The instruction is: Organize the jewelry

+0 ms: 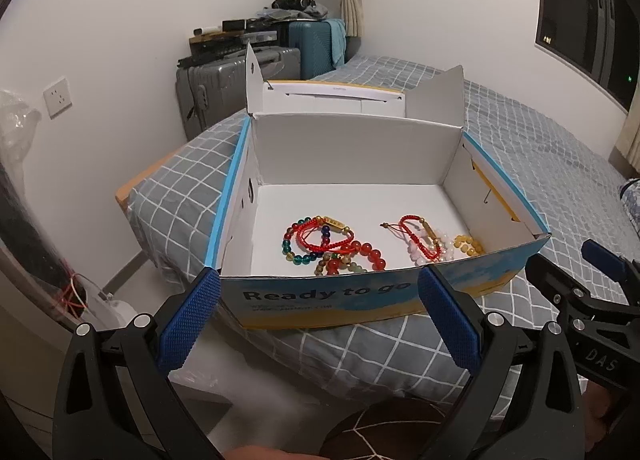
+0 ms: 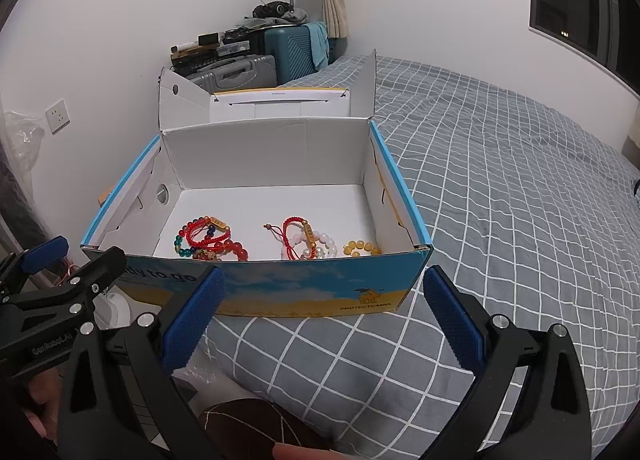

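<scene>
An open cardboard box point(image 1: 320, 296) with a blue and yellow front sits on the bed; it also shows in the right wrist view point(image 2: 304, 292). Inside near the front lie several bracelets: a tangle of red cord and coloured beads point(image 1: 332, 246) point(image 2: 210, 242) at the left, a red cord with pink and white beads point(image 1: 424, 238) point(image 2: 308, 242) in the middle, and yellow beads point(image 1: 466, 245) point(image 2: 362, 249) at the right. My left gripper point(image 1: 318, 282) is open and empty just before the box front. My right gripper point(image 2: 324, 280) is open and empty, also before the box.
The box rests at the corner of a bed with a grey checked cover point(image 2: 520, 200). Its lid point(image 1: 332, 94) stands open behind. Suitcases point(image 1: 224, 80) with clutter stand against the far wall. A brown cushion point(image 2: 248, 428) lies below the grippers.
</scene>
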`<state>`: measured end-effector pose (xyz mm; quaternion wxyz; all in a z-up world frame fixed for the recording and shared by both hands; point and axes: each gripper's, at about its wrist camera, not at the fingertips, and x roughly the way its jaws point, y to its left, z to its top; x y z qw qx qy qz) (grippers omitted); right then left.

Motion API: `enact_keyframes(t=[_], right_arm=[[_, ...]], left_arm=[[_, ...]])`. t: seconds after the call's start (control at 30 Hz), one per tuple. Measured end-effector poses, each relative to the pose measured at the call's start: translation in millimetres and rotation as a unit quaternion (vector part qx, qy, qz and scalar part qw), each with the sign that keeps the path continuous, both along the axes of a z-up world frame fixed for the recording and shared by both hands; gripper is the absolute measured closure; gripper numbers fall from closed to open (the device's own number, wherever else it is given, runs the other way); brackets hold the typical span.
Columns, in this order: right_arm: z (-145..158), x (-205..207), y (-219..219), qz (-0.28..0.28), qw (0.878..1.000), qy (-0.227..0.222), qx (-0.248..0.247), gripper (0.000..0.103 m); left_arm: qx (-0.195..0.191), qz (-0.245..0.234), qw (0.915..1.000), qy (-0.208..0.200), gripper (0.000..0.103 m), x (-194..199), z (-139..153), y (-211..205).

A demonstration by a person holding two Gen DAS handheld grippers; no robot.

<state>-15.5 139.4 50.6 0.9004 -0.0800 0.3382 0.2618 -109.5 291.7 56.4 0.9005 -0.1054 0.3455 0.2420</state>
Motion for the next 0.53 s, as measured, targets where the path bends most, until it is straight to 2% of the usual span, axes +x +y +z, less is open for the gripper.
enact_keyframes(t=[0.37, 0.53], right_arm=[[-1.5, 1.0, -2.4, -0.003, 1.0, 0.001, 0.0, 0.008], [-1.5, 1.4, -3.5, -0.004, 1.0, 0.002, 0.0, 0.008]], left_arm=[[0.001, -0.003, 1.0, -0.004, 0.006, 0.5, 0.9, -3.1], [-0.012, -0.001, 0.9999, -0.006, 0.006, -0.4, -0.1, -0.2]])
